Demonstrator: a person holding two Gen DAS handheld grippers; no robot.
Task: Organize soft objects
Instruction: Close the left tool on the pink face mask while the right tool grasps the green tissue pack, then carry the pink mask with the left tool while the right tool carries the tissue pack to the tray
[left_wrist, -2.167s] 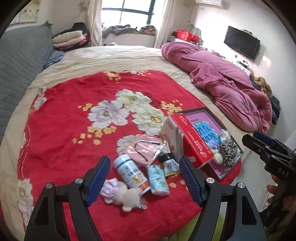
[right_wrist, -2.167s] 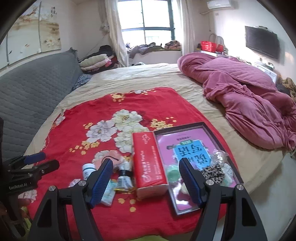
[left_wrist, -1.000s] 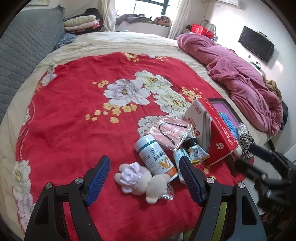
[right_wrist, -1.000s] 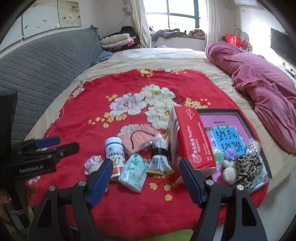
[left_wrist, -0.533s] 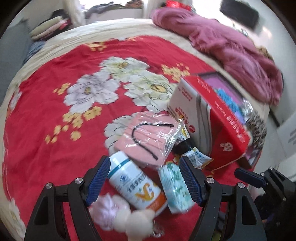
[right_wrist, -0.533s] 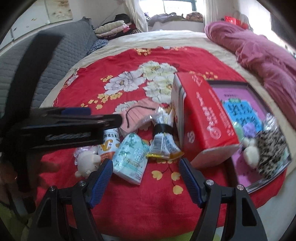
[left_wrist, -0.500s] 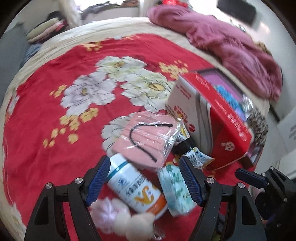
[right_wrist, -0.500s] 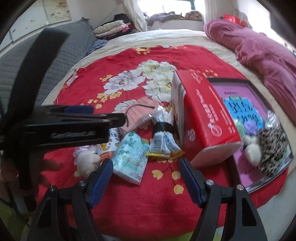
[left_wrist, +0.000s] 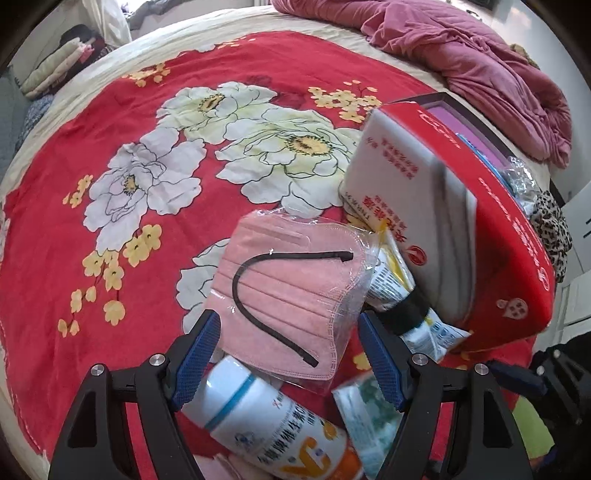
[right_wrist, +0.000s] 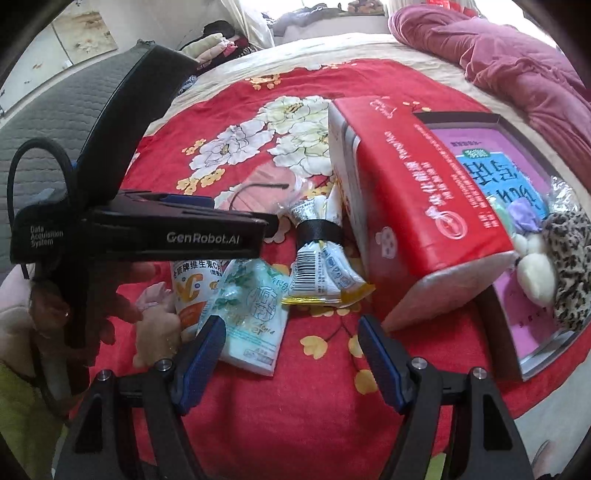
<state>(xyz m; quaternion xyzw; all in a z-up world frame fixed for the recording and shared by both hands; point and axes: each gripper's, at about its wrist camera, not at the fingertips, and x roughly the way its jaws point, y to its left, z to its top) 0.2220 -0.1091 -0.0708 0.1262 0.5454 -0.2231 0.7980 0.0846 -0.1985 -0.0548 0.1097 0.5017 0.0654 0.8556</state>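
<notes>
A pink face mask in a clear wrapper lies on the red flowered blanket. My left gripper is open, its blue pads either side of the mask's near edge, just above it. Under it lie a white vitamin bottle and a pale green tissue pack. My right gripper is open and empty above the tissue pack. A small plush toy lies at the left. A purple tray holds a leopard-print soft item and a cream pompom.
A red tissue box stands between the pile and the tray. A bundle of sachets with a black band lies beside it. A crumpled pink duvet lies at the far right. The bed edge is close below the items.
My left gripper has moved forward and down over the pink mask, which now sits between its open fingers. My right gripper has moved a little closer to the pile.
</notes>
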